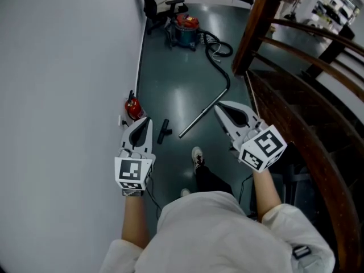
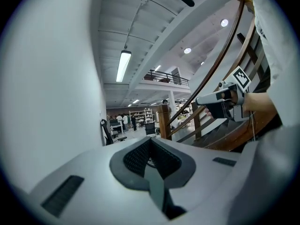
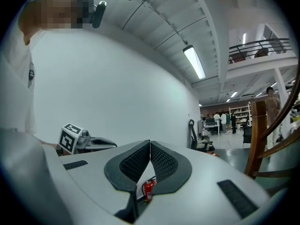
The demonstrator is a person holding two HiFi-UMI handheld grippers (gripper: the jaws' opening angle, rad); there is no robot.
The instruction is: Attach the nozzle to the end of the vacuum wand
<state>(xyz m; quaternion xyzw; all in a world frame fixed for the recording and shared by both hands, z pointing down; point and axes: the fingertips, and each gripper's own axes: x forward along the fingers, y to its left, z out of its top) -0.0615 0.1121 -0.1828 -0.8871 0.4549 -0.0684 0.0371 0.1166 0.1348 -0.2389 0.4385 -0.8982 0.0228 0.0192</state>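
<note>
On the dark floor ahead lies the silver vacuum wand (image 1: 203, 114), its hose running back to a red and blue canister (image 1: 185, 29). A small black nozzle (image 1: 164, 131) lies on the floor just left of the wand's near end. My left gripper (image 1: 146, 121) is held level above the floor, close to the nozzle in the head view, shut and empty. My right gripper (image 1: 219, 108) is over the wand's middle, also shut with nothing in it. In the gripper views, the left gripper (image 2: 150, 140) and the right gripper (image 3: 150, 144) each show pads pressed together.
A white wall (image 1: 62, 95) runs along the left, with a red fire extinguisher (image 1: 133, 108) at its foot. A wooden stair railing (image 1: 296, 124) curves along the right. My shoe (image 1: 197, 157) is on the floor below the wand's end. Office chairs (image 1: 162, 1) stand beyond the canister.
</note>
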